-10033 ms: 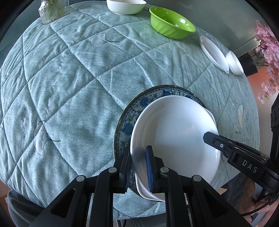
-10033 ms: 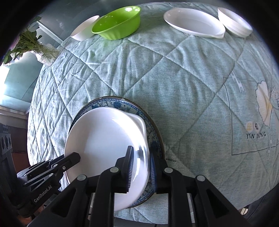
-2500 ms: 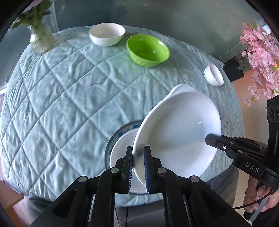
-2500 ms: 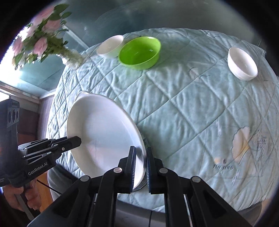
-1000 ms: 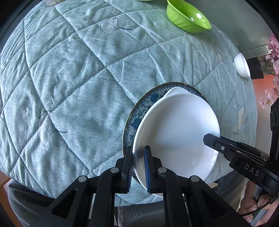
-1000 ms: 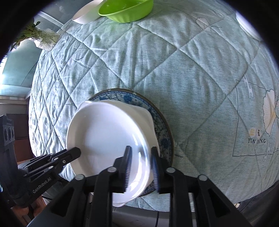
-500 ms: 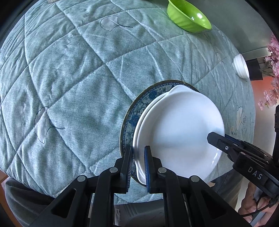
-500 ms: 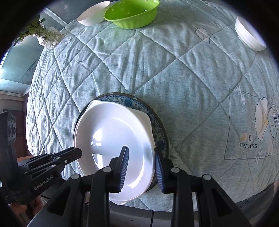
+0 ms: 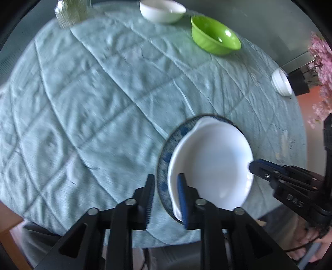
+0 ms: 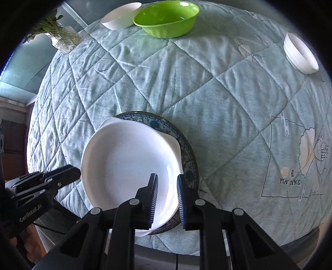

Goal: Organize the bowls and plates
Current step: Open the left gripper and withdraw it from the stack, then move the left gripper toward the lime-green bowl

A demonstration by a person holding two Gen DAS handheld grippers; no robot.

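Note:
A white plate with small handles (image 9: pixel 209 164) lies stacked on a blue patterned plate (image 9: pixel 166 149) at the table's near edge; both show in the right wrist view, the white plate (image 10: pixel 124 166) on the blue patterned plate (image 10: pixel 186 153). My left gripper (image 9: pixel 165 187) is open at the stack's left rim, empty. My right gripper (image 10: pixel 167 187) is open, its jaws astride the right rim without gripping. A green bowl (image 9: pixel 215 37), a white bowl (image 9: pixel 161 10) and a small stack of white bowls (image 9: pixel 281 85) stand at the far side.
A glass vase with greenery (image 10: pixel 62 39) stands at the far left edge. Pink flowers (image 9: pixel 321 62) hang beyond the table's right side. The quilted teal tablecloth (image 9: pixel 93 93) covers the round table.
Both grippers have opened and let go of the white plate, which now rests on the stack. The left gripper has pulled back and up; its view is blurred.

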